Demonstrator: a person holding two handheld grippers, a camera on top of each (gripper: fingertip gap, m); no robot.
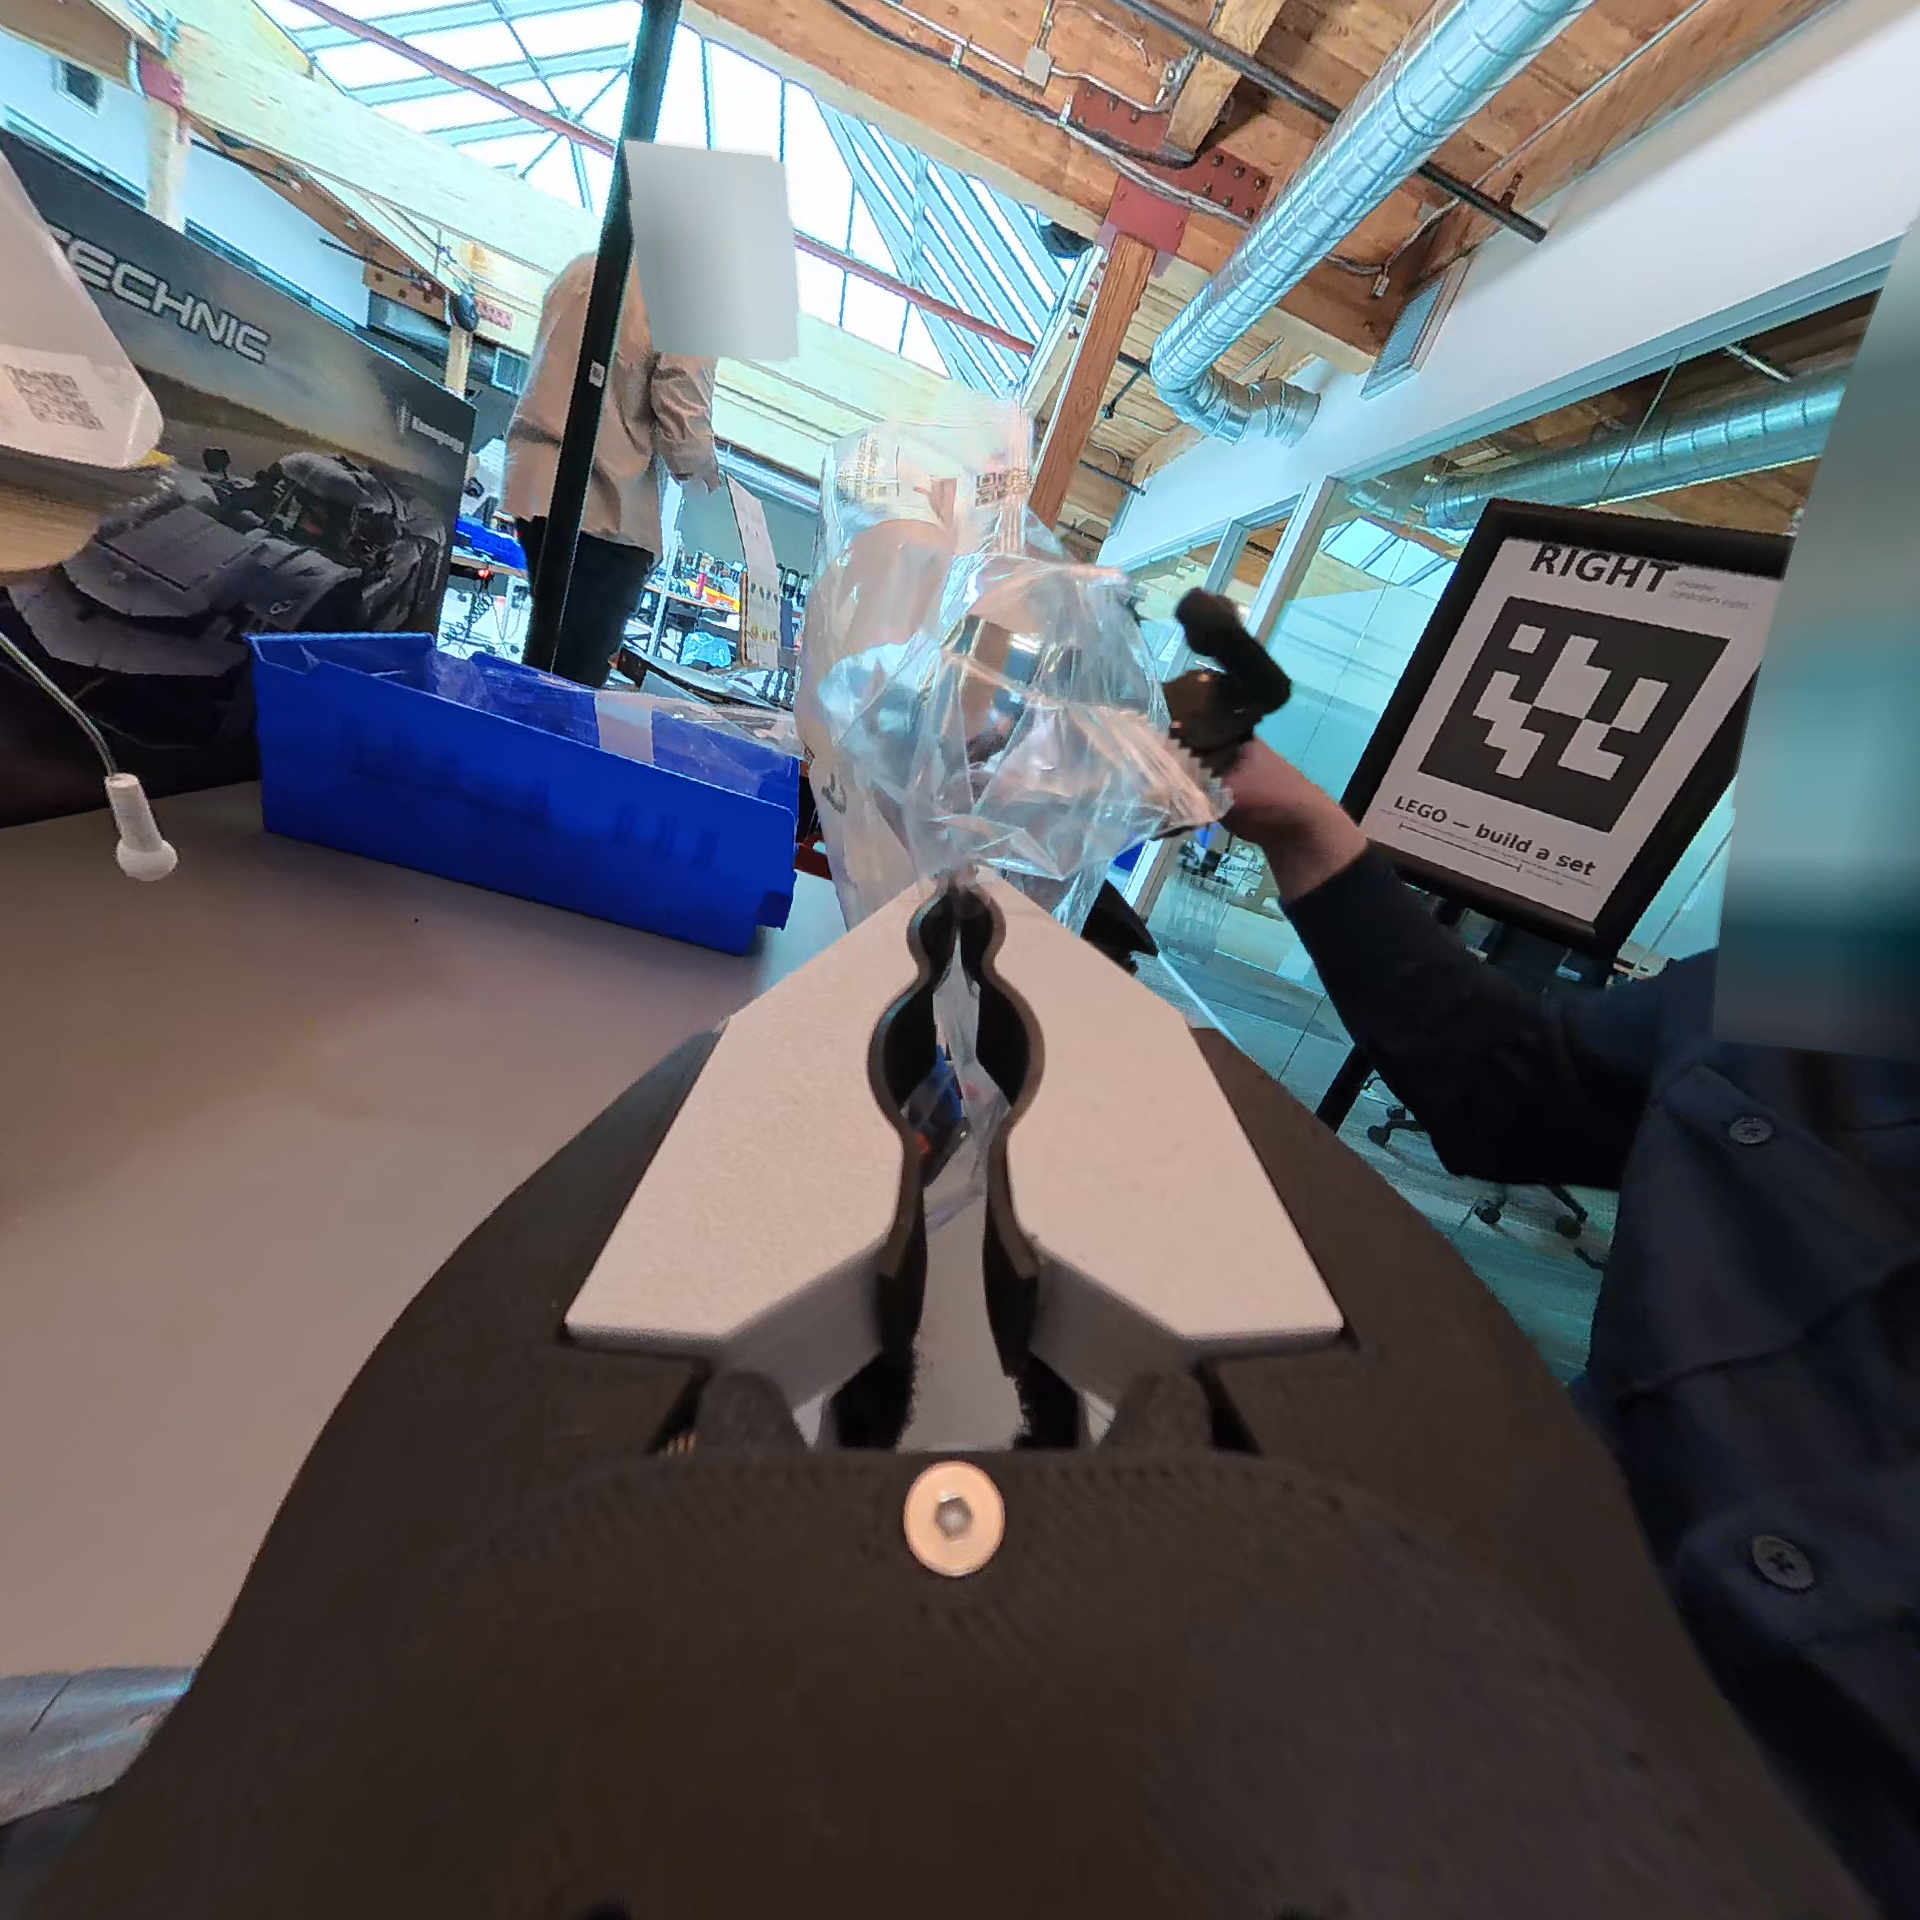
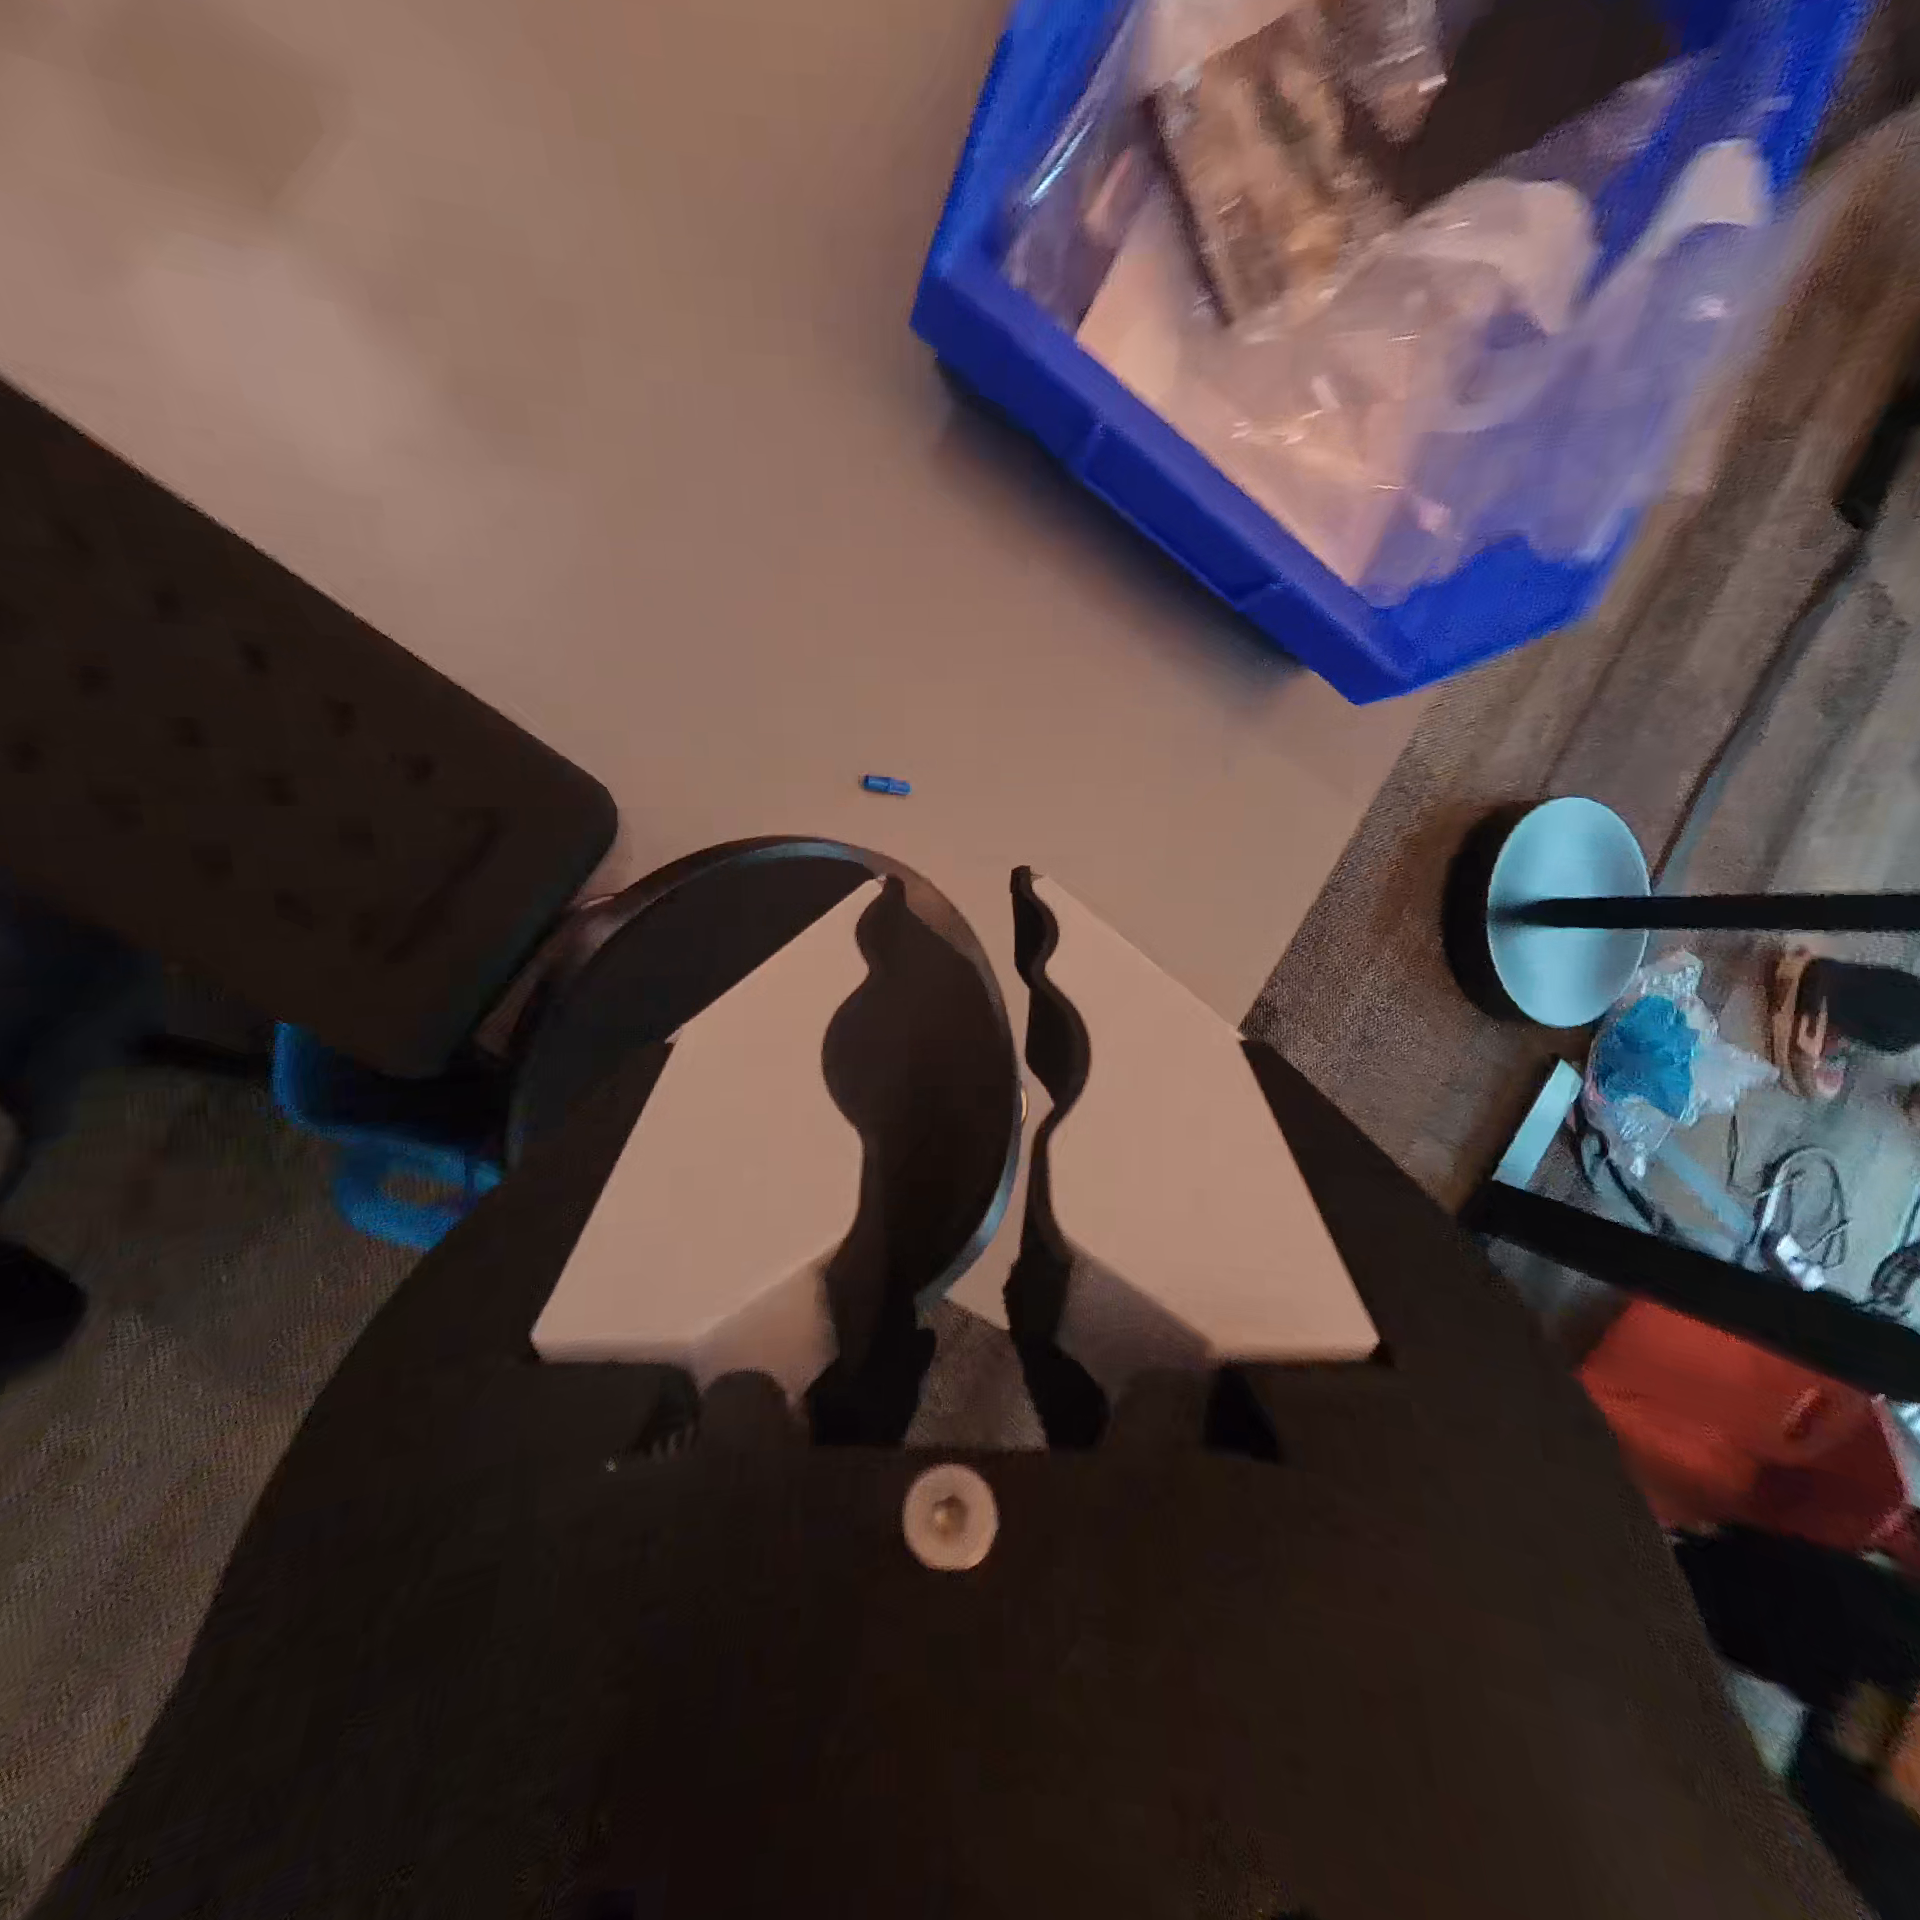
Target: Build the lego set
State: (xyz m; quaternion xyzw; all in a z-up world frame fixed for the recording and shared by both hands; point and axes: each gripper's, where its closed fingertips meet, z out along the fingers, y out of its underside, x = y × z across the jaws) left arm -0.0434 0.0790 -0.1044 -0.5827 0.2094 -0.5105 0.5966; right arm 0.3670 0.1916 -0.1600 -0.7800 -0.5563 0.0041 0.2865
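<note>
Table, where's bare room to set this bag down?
Free: the wide grey stretch of table left of the blue bin, beyond the small blue pin. Crowded: the bin, full of bags, and the near edge by the black pad. The left hand-held gripper holds the bag.

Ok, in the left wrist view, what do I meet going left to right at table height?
White cable plug → blue plastic bin → clear crumpled plastic bag, pinched by the left gripper → framed black-and-white marker sign.
</note>
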